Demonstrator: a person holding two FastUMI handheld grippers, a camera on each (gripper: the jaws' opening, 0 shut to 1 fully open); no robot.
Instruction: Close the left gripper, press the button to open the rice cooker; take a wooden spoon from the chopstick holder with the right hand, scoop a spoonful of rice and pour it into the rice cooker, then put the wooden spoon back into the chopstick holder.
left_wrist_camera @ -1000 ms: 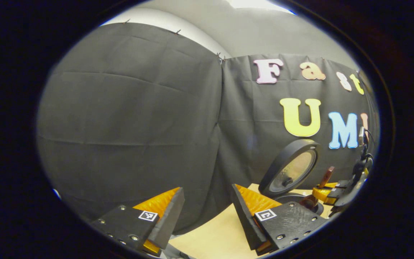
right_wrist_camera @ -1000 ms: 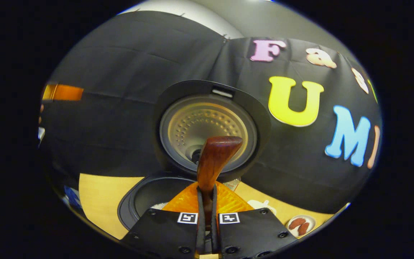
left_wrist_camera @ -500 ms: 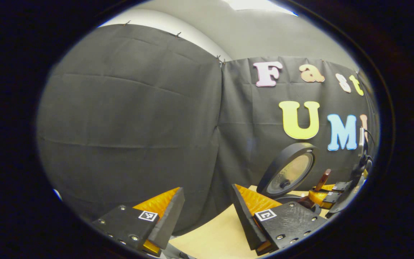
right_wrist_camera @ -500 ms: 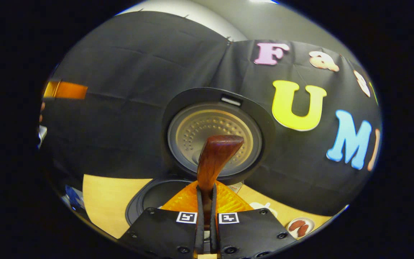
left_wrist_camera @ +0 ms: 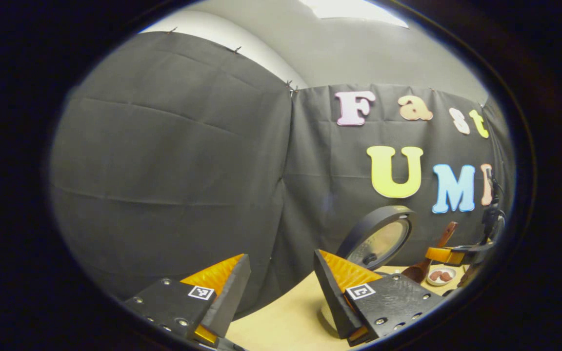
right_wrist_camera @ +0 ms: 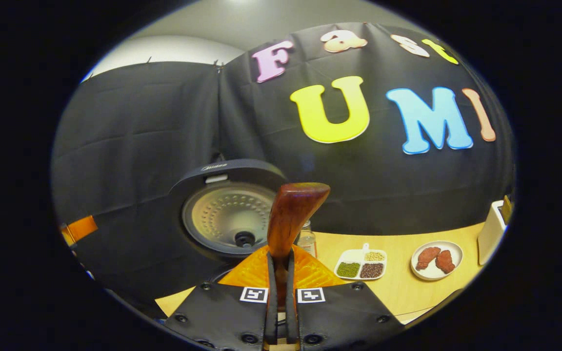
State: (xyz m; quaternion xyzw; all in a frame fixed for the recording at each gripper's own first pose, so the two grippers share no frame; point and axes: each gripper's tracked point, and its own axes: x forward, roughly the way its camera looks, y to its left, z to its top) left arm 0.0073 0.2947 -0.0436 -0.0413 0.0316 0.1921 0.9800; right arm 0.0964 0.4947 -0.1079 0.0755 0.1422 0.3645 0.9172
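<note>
**Spoon clamped in right gripper, cooker lid up**

In the left gripper view, the left gripper [left_wrist_camera: 281, 287] sits at the bottom with its two fingers [left_wrist_camera: 222, 287] well apart and nothing between them; they hang over the near edge of the table [left_wrist_camera: 281, 321]. To the right of them stands the cooker lid [left_wrist_camera: 376, 239], raised and tilted, its pale inner plate facing the camera. Further right the spoon [left_wrist_camera: 430, 256] slants up and to the right, its bowl low near the table and its handle passing into the right gripper [left_wrist_camera: 449, 254], which reaches in from the right edge. A small plate [left_wrist_camera: 439, 276] with two reddish-brown pieces lies on the table just below that gripper.

In the right gripper view, the cooker lid [right_wrist_camera: 227, 214] stands upright at left-centre, well behind the spoon. The right gripper [right_wrist_camera: 281, 292] is at bottom centre, its fingers pressed together on the spoon [right_wrist_camera: 291, 214], whose handle end rises between them and widens at the top. Behind the spoon, just to its right, a small clear jar [right_wrist_camera: 307, 240] stands on the table [right_wrist_camera: 403, 287]. Next comes a white divided tray [right_wrist_camera: 361, 265] holding green, pale and dark grains in separate compartments, then the plate [right_wrist_camera: 436, 260] with the two reddish-brown pieces. At the far right edge stands a white holder [right_wrist_camera: 491, 239]; I cannot tell what it contains.
</note>
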